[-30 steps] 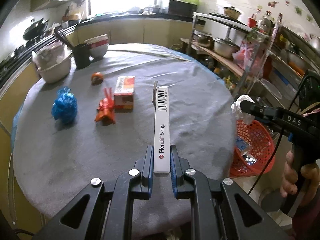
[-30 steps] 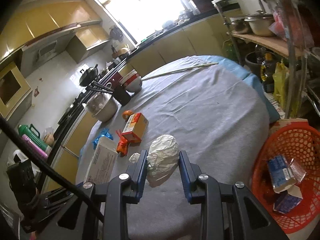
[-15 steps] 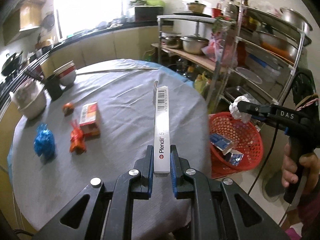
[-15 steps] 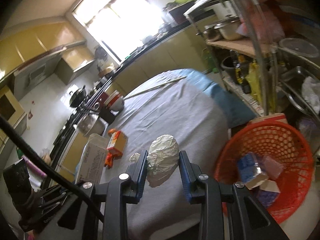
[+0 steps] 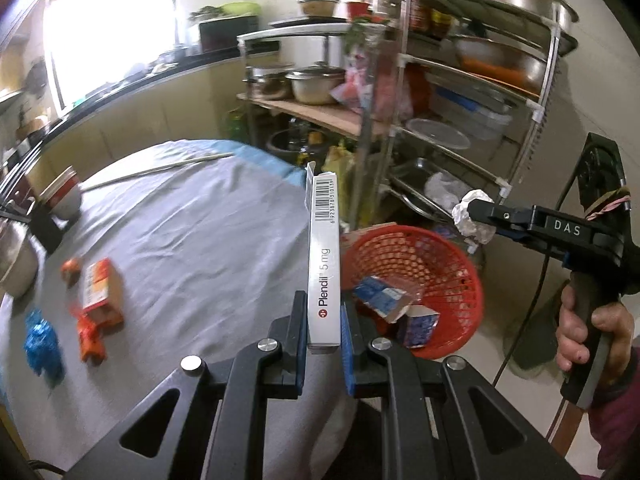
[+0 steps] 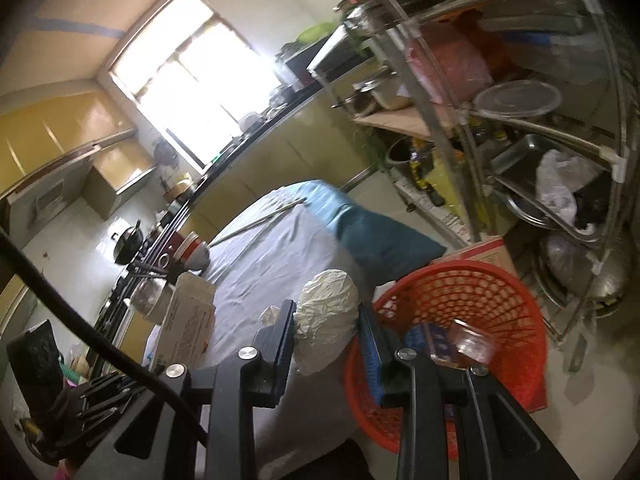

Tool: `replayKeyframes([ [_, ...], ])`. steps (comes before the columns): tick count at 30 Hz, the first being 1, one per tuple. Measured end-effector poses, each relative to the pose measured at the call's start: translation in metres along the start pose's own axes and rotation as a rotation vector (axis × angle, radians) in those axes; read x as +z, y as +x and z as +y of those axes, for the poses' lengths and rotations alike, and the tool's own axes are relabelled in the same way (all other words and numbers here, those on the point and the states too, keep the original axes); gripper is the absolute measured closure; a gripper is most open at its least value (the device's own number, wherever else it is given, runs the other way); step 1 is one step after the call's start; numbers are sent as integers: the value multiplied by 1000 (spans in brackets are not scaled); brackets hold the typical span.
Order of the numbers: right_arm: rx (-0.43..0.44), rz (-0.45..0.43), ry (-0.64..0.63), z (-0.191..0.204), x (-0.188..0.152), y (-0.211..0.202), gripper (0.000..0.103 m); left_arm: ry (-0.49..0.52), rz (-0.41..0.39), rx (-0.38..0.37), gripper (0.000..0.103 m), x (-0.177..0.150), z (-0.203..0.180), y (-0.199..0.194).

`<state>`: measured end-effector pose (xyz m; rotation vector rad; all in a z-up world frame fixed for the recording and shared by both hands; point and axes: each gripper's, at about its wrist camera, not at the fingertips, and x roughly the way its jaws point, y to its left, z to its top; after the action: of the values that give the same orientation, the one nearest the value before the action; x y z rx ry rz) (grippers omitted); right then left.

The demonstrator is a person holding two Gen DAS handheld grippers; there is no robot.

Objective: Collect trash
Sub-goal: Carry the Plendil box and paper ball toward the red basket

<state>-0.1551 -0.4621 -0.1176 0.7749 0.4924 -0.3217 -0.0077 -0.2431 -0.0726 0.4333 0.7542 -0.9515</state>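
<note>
Left gripper (image 5: 324, 334): one, pinching one long white Plendil box (image 5: 325, 256) by its lower end.
Right gripper (image 6: 328, 342): one, clamped on one crumpled white wad (image 6: 328, 312), beside the basket rim.
Red basket (image 5: 436, 244): one, on the floor beside the table; two blue cartons (image 5: 382, 298) and a clear wrapper inside.
Table (image 5: 192, 232): four scraps on the grey cloth – one orange box (image 5: 98, 290), one orange wrapper (image 5: 90, 336), one blue wrapper (image 5: 40, 340), one small orange piece (image 5: 70, 270).
Hand (image 5: 588, 332): one, on the right gripper's handle.
</note>
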Motion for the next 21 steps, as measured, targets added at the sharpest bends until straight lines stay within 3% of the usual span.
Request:
replayKeyframes([
  [6,-27,-19,39,-23,1,-13,70,60,13,-25,87,8,-27,12],
  [21,-35,-16,58,-35,-1,-18,70,157,47,59,87,14,-56,22],
])
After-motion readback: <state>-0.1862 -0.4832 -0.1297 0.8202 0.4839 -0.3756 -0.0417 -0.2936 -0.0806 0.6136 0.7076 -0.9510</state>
